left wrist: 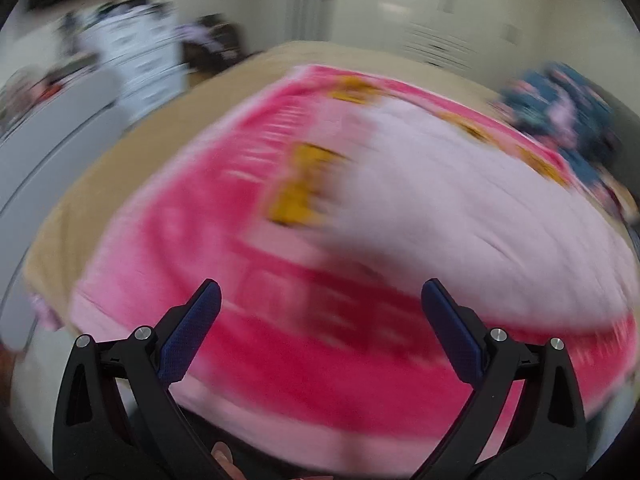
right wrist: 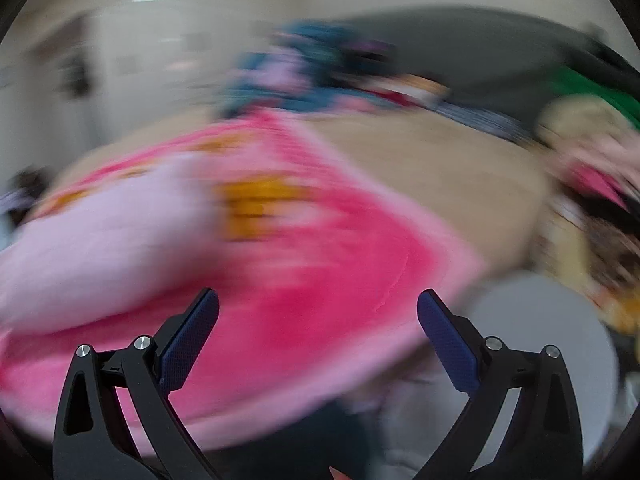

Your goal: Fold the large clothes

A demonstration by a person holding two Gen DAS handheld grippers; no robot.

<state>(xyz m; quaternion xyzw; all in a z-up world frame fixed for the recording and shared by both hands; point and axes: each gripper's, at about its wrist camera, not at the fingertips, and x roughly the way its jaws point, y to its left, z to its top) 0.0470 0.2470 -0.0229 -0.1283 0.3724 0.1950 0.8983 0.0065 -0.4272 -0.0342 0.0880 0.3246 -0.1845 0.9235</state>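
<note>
Hovering over the pink cloth (left wrist: 320, 260), left gripper (left wrist: 321, 300) has its fingers spread wide, gripping nothing. Right gripper (right wrist: 318, 310) likewise wide apart and empty. Cloth lies spread on the tan bench (left wrist: 100, 176), partly folded over itself. Both views are motion-blurred. A blue garment (left wrist: 560, 104) sits at the far edge.

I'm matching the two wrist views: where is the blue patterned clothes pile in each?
Left wrist: blue patterned pile at the upper right, past the far edge of the pink blanket.
Right wrist: pile at top centre, beyond the blanket.
Shared landmark: the blanket's yellow patch.
</note>
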